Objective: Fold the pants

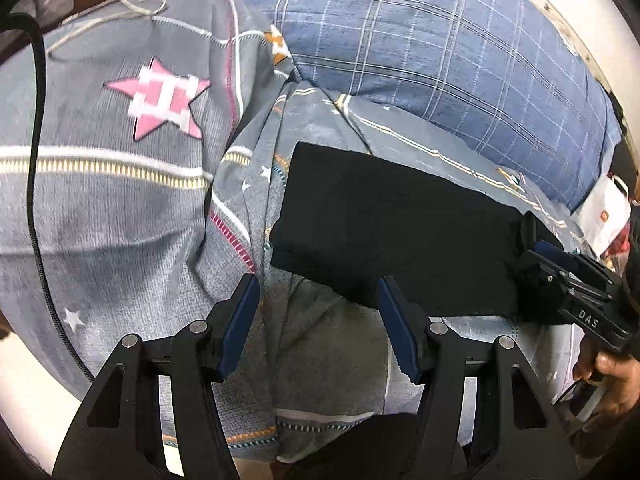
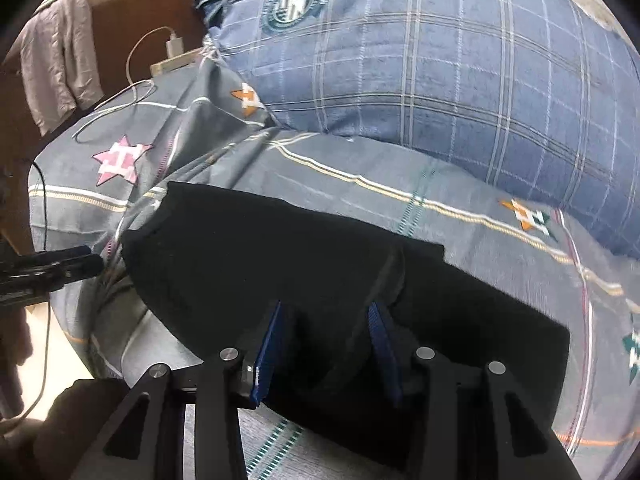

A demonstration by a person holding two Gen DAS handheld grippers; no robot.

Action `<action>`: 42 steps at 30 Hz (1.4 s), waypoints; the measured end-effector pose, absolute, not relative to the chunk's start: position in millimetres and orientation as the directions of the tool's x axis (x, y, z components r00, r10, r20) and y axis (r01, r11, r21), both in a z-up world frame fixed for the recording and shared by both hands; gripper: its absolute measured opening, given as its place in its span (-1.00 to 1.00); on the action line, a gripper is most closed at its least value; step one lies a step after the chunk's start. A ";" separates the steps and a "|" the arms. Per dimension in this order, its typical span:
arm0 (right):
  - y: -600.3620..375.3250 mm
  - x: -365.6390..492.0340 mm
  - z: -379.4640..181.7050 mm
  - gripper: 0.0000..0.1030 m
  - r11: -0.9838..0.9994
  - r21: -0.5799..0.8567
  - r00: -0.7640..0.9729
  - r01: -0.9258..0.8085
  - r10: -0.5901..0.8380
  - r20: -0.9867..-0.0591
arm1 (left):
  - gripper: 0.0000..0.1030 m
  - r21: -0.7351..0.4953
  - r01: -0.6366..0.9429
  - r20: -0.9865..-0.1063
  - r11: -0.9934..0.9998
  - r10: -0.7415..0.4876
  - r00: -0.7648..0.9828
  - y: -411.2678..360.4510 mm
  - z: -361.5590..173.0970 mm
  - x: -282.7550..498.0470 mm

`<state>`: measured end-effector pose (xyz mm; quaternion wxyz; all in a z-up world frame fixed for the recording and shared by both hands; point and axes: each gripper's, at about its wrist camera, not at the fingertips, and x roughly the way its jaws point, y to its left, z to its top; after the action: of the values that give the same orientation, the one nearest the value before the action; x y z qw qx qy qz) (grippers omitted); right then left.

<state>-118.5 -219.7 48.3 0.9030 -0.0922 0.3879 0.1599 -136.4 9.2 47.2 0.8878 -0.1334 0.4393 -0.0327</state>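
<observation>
Left wrist view: the bed (image 1: 120, 208) under its grey star sheet carries the pants (image 1: 380, 232), already folded into a flat black rectangle below the blue pillow (image 1: 460, 60). Judging by that neat shape, most folds look done; perhaps one more fold or a smoothing is left. The right gripper (image 2: 328, 344) stands half-closed over the pants' near edge, dark cloth between its jaws; whether it pinches I cannot tell. The left gripper (image 1: 316, 320) is open, empty, beside the pants.

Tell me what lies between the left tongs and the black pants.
Only bare grey patterned bedsheet separates the open left tongs from the folded black pants; the left wrist view shows this.
</observation>
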 end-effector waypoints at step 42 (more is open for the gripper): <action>-93.8 -8.1 38.0 -0.79 0.755 0.084 0.463 -0.650 0.482 -0.744 | -0.50 -0.507 0.041 -0.631 0.861 -0.403 0.662 -4.8 44.6 -106.0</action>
<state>-8.1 -93.8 38.0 0.8488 -0.1064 0.3964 0.3334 -106.0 -4.8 44.6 0.8818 -0.2315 0.3910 -0.1260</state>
